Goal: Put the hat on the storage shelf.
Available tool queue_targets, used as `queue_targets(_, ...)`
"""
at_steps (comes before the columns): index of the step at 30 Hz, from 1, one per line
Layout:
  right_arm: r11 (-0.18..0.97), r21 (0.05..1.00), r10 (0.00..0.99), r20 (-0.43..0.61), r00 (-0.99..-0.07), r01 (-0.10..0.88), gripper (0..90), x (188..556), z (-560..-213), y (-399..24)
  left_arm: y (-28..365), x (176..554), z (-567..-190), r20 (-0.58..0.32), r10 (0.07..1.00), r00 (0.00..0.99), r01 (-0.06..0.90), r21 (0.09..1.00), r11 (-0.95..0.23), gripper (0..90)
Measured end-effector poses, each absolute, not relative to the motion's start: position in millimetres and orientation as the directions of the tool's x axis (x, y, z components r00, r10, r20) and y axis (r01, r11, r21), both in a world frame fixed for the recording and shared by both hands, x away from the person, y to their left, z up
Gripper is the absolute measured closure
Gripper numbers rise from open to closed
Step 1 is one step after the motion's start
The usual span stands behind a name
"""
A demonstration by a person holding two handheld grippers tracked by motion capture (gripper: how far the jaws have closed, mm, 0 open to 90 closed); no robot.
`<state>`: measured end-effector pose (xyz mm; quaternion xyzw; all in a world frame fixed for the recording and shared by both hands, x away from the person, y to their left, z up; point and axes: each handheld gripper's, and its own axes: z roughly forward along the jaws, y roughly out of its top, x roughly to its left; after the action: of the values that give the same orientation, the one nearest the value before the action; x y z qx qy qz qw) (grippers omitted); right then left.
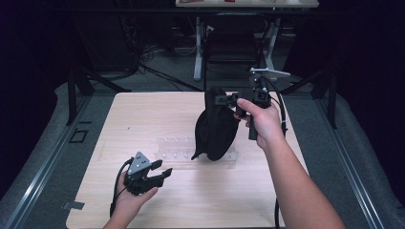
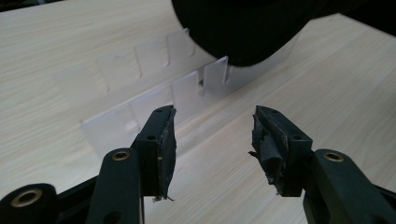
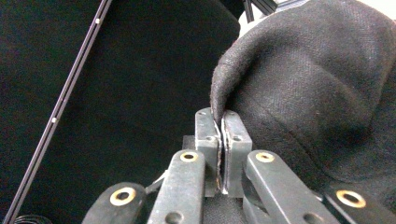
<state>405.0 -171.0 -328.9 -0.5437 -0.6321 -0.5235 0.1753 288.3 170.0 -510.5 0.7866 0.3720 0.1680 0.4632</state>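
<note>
Black cloth (image 1: 217, 126): hangs from its top edge, its lower end on the clear slotted rack (image 1: 174, 148).
Right hand-held gripper (image 1: 228, 99): clamped on the cloth's rim above the rack.
Left hand-held gripper (image 1: 161, 172): jaws apart, empty, just in front of the rack.
Tabletop (image 1: 229, 195): pale wood; the cloth is perhaps a hat.

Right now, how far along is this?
Done: the right gripper has its jaws shut on an edge of the black cloth and holds it up, its lower end hanging at the clear rack. In hand: that lift. Left: the left gripper is open and empty, low over the table in front of the rack; it hasn't touched the cloth.
</note>
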Motion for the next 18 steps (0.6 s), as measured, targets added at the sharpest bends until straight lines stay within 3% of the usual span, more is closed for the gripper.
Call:
queue_targets(6,-0.137,0.473,0.496,0.793,-0.353,0.870,87.4,404.9,-330.2,-168.9,153.8,292.1,-499.2,-0.061,0.731,0.680,0.410,0.857,-0.311,49.2)
queue_targets(18,-0.142,0.472,0.492,0.796,-0.352,0.870,86.9,404.8,-330.3,-167.6,126.6,295.3,-483.0,-0.007,0.698,0.716,0.362,0.859,-0.363,59.0)
